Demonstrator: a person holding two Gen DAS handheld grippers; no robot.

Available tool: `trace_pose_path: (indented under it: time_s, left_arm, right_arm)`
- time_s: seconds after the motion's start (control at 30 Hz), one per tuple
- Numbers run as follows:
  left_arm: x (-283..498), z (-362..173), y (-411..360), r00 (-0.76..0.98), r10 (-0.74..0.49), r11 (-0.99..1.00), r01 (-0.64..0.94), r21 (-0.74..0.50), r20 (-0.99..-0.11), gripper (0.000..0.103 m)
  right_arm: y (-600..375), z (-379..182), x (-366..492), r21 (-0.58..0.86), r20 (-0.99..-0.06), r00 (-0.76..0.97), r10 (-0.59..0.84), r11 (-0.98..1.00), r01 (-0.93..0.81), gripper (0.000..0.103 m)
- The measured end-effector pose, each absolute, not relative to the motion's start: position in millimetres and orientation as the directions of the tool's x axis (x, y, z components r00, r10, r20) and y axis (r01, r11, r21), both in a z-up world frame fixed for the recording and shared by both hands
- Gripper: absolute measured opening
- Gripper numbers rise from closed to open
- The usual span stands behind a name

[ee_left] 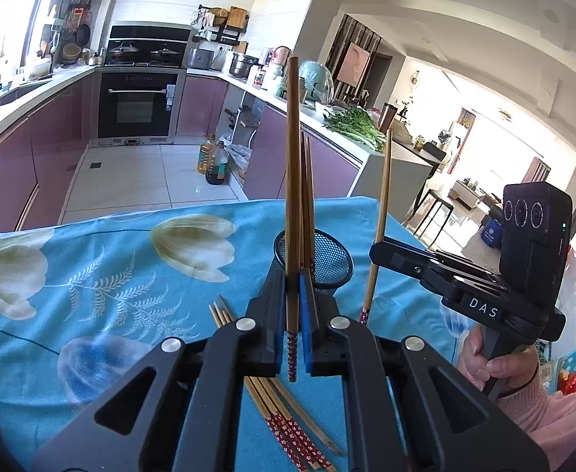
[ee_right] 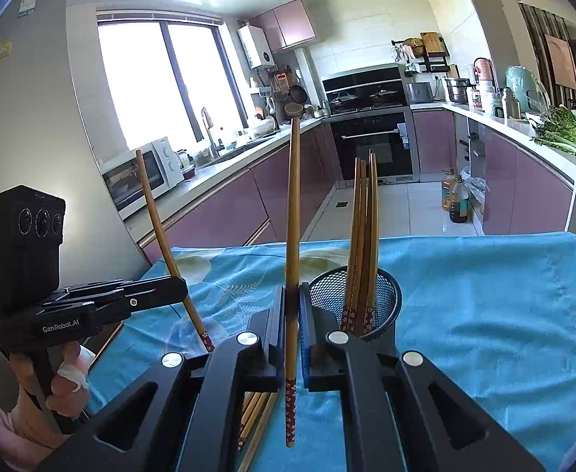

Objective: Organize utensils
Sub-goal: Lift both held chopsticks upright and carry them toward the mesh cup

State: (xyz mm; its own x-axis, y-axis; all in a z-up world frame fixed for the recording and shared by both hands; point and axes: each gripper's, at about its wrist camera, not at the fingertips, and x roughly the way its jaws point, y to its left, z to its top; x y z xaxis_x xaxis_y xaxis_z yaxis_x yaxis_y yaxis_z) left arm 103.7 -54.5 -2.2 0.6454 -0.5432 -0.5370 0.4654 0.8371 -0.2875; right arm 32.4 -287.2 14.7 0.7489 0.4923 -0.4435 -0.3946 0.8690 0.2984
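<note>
Right gripper (ee_right: 292, 306): jaws clamped on one upright chopstick (ee_right: 292, 236), red-patterned end down.
Left gripper (ee_right: 183, 289): at frame left, gripped a second chopstick (ee_right: 166, 244), tilted.
Mesh cup (ee_right: 382, 299): black, on the blue cloth (ee_right: 484, 306), held several chopsticks (exact count unclear).
Loose chopsticks (ee_right: 254, 413): lay on cloth below the jaws.

A home kitchen: built-in oven (ee_left: 136, 104), purple cabinets (ee_right: 225, 212), microwave (ee_right: 142, 171) on the counter.

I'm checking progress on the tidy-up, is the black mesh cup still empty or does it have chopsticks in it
Not empty. The black mesh cup stands upright on the blue cloth with several chopsticks standing in it, patterned ends down.
</note>
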Motion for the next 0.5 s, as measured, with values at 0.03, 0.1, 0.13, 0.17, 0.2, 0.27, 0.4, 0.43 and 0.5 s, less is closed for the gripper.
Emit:
trace_pose_path:
  time_s: [0.03, 0.1, 0.13, 0.17, 0.2, 0.27, 0.4, 0.43, 0.5]
  left_arm:
    - [104, -1, -55, 0.645, -0.546, 0.835, 0.468, -0.289, -0.535, 0.008]
    - [105, 1, -57, 0.644, -0.550, 0.832, 0.474, -0.288, -0.532, 0.008]
    - [106, 2, -59, 0.644, -0.552, 0.831, 0.477, -0.286, -0.530, 0.008]
    - [107, 3, -60, 0.644, -0.553, 0.831, 0.479, -0.285, -0.529, 0.008]
    - [108, 3, -61, 0.643, -0.554, 0.829, 0.481, -0.284, -0.528, 0.008]
    - [109, 5, -62, 0.643, -0.557, 0.827, 0.485, -0.284, -0.526, 0.008]
    - [113, 6, -65, 0.641, -0.564, 0.823, 0.492, -0.285, -0.521, 0.008]
    - [113, 6, -66, 0.641, -0.565, 0.822, 0.494, -0.284, -0.519, 0.008]
    - [114, 8, -67, 0.642, -0.566, 0.821, 0.497, -0.282, -0.517, 0.008]
  right_arm:
    - [-288, 15, 32, 0.298, -0.442, 0.750, 0.492, 0.869, -0.395, 0.006]
    - [-288, 16, 33, 0.299, -0.437, 0.752, 0.493, 0.869, -0.395, 0.006]
    - [-289, 16, 33, 0.297, -0.436, 0.754, 0.492, 0.869, -0.395, 0.006]
    - [-288, 17, 33, 0.296, -0.435, 0.755, 0.491, 0.870, -0.395, 0.006]
    - [-287, 18, 33, 0.295, -0.433, 0.757, 0.490, 0.870, -0.395, 0.006]
    - [-287, 19, 34, 0.292, -0.430, 0.759, 0.488, 0.871, -0.395, 0.006]
    - [-286, 21, 37, 0.289, -0.425, 0.764, 0.484, 0.873, -0.393, 0.006]
    - [-286, 22, 38, 0.288, -0.424, 0.765, 0.484, 0.873, -0.392, 0.006]
    - [-286, 22, 39, 0.290, -0.423, 0.766, 0.485, 0.873, -0.393, 0.006]
